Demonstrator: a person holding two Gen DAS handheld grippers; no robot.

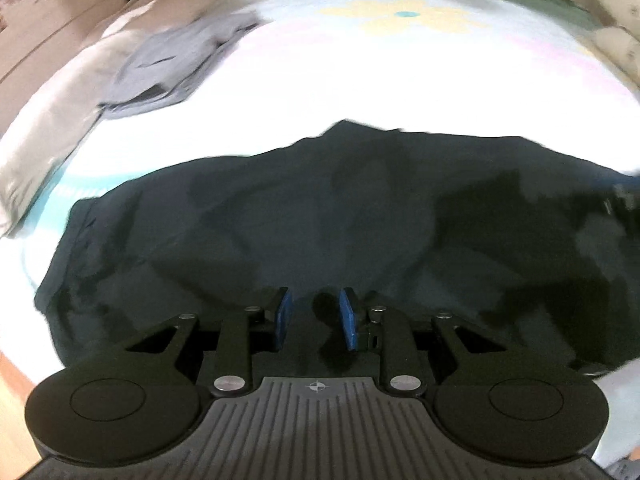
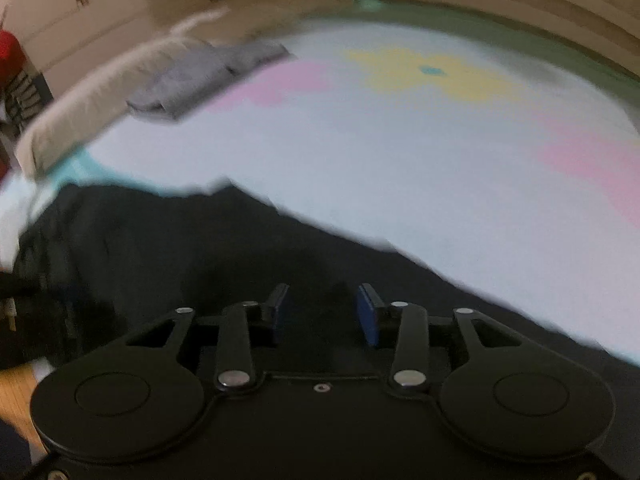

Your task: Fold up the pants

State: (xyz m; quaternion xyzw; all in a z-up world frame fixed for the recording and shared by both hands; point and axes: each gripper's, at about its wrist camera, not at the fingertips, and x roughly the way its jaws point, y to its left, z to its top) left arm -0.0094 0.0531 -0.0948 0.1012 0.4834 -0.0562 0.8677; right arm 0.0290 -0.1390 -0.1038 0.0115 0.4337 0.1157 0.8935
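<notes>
**Hovering grippers over dark pants**

Left gripper (image 1: 315, 314): blue pads (image 1: 347, 319) stand narrowly apart, with nothing between them. Dark pants (image 1: 320, 216) lie directly below and spread from 9 to 3 o'clock in the left wrist view.

Right gripper (image 2: 324, 312): blue pads (image 2: 367, 314) stand moderately apart, with nothing gripped. The pants (image 2: 180, 248) run from 9 o'clock down to 4 o'clock beneath it.

Pants rest on a pastel bedsheet (image 2: 400, 152) with a yellow flower print (image 2: 432, 74) at 12 o'clock. Folded grey garment (image 2: 204, 76) lies at 11 o'clock, touching a beige pillow (image 2: 100, 104). Both views are blurred.
</notes>
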